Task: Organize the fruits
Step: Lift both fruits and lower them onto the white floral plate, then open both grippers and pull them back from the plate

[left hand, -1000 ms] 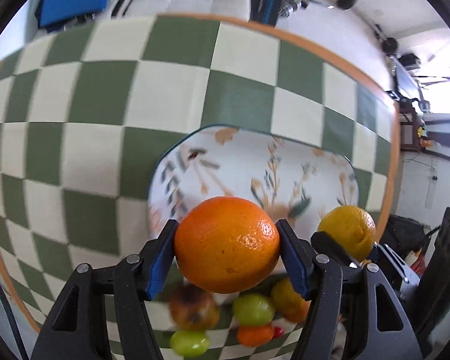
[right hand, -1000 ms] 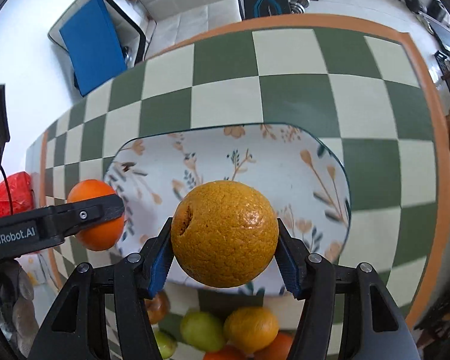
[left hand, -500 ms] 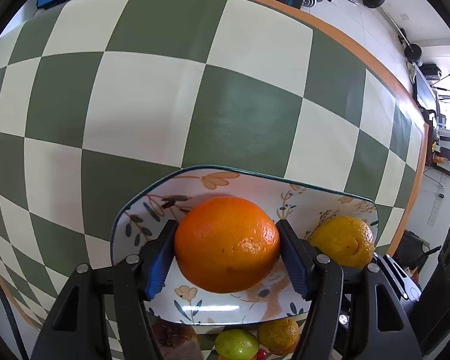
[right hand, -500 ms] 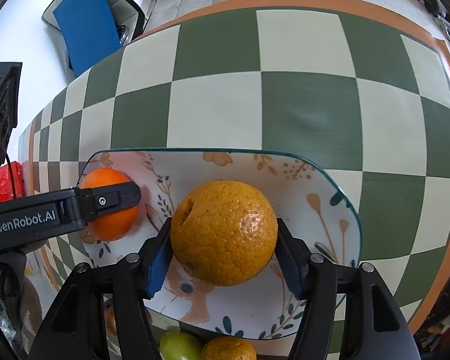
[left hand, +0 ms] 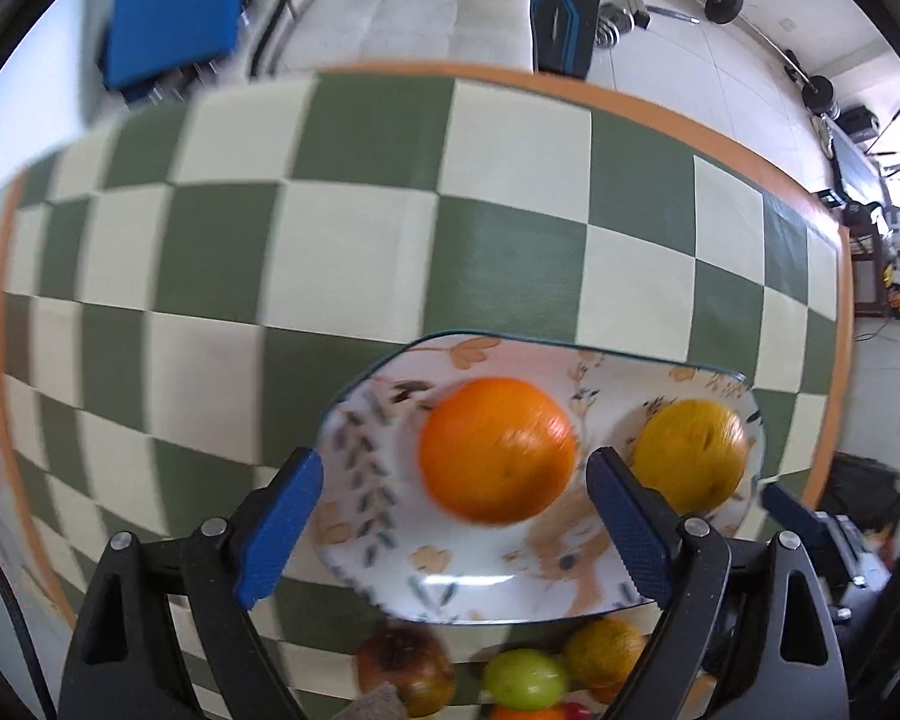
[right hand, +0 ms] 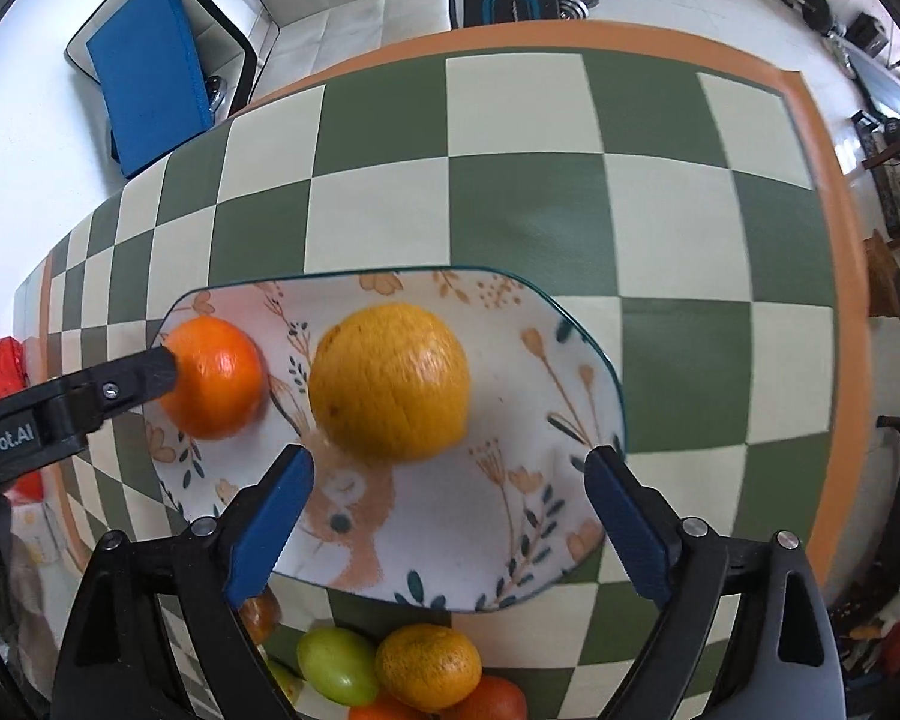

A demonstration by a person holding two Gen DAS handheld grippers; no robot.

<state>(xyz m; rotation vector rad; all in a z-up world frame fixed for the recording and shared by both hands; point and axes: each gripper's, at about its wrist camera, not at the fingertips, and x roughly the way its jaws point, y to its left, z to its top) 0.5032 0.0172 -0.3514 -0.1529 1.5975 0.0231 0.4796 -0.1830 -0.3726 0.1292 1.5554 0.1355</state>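
Observation:
A floral plate point(left hand: 468, 576) point(right hand: 510, 360) lies on the green-and-cream checked tablecloth. On it rest a deep orange orange point(left hand: 497, 450) point(right hand: 216, 385) at the left and a yellower orange point(left hand: 690, 455) point(right hand: 390, 381) at the right. My left gripper point(left hand: 453, 519) is open, its blue pads spread just behind the deep orange fruit without touching it. My right gripper point(right hand: 447, 516) is open too, its pads apart just behind the yellower orange. One finger of the left gripper point(right hand: 120, 384) crosses the right wrist view and hides the edge of the deep orange fruit.
A heap of loose fruit lies near the table's front edge below the plate: a green one point(right hand: 336, 663), a small orange one point(right hand: 429, 666), a brownish one point(left hand: 405, 669). Beyond the plate lies bare tablecloth up to its orange border point(right hand: 570, 36). A blue-cushioned chair point(right hand: 144, 72) stands off the far left.
Both grippers have let go: each orange that was clamped between the pads now lies on the plate. Both grippers opened wide and drew back toward me.

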